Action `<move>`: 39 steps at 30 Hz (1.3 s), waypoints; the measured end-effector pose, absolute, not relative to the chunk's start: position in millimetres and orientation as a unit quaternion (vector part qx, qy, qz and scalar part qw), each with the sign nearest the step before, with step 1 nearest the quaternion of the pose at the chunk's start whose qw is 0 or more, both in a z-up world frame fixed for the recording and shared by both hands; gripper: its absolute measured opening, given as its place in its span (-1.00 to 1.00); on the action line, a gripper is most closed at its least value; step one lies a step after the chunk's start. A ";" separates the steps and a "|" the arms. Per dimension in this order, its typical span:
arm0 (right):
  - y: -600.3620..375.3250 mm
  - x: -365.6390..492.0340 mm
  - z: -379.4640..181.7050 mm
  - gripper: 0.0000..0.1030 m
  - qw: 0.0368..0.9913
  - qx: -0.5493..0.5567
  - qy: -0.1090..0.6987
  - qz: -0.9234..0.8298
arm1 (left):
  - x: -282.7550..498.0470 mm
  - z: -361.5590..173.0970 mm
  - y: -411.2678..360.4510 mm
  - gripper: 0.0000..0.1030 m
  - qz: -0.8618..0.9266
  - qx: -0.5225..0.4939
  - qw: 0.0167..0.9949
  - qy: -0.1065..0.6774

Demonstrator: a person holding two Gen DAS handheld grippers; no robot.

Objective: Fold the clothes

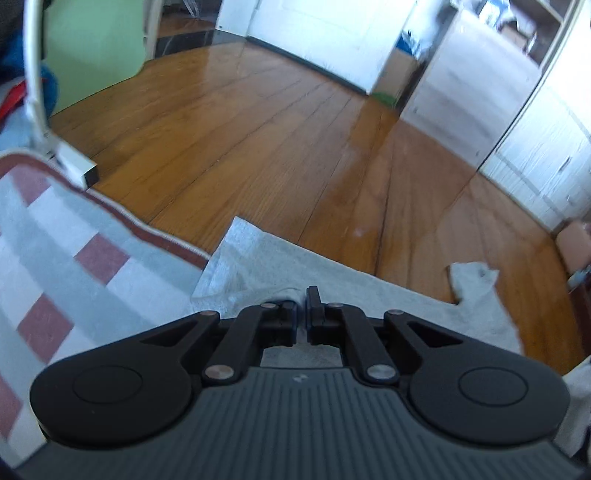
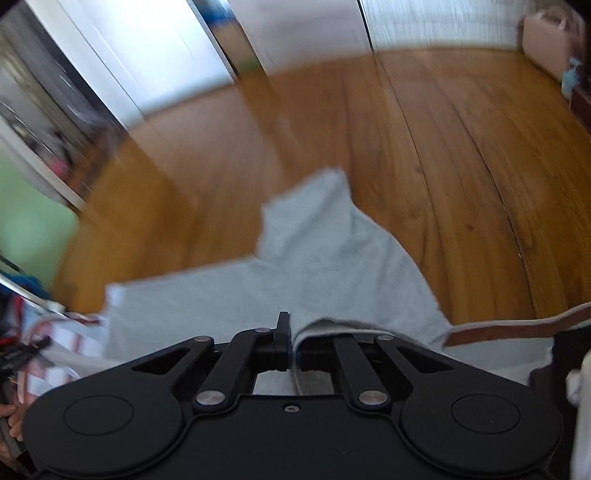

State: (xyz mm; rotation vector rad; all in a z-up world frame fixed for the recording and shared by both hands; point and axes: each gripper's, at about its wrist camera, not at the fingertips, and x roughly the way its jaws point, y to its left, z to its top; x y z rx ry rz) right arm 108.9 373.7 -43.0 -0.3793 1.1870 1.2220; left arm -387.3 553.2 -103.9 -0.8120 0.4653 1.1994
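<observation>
Wooden floor [image 1: 295, 147], honey-coloured planks, fills the upper half of both views; white doors [image 1: 325, 33] and cabinet fronts line its far edge, a green panel [image 1: 96, 48] stands at upper left of the left wrist view. Checked cloth [image 1: 55, 240], pale blue, white and brick-red squares with a red-brown border, lies at lower left of that view. Grey garment [image 2: 332, 266], soft knit, spreads from the bottom centre of each view out over the floor beyond, one sleeve reaching toward frame centre in the right wrist view. Left tongs [image 1: 302, 312]: jaws drawn nearly together, a pinch of the grey garment caught between them. Right tongs [image 2: 291, 341]: jaws closed on a folded edge of the same garment, which drapes over the right-hand finger. Both views blurred, the right more so.
</observation>
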 end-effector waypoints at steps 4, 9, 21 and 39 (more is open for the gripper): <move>448.0 131.6 -88.6 -0.90 0.633 -0.217 0.574 0.472 | -363.2 -157.8 586.9 -0.92 0.544 -0.382 0.707 0.241; 470.7 114.7 -129.8 -0.90 0.641 -0.269 0.517 0.499 | -350.3 -180.2 607.5 -0.92 0.542 -0.356 0.720 0.248; 505.0 124.4 -117.4 -0.91 0.648 -0.285 0.480 0.518 | -345.4 -219.2 641.3 -0.91 0.552 -0.343 0.723 0.237; 545.3 146.8 -143.7 -0.10 0.690 -0.183 0.440 0.544 | -388.5 -213.5 679.8 -0.05 0.615 -0.335 0.695 0.166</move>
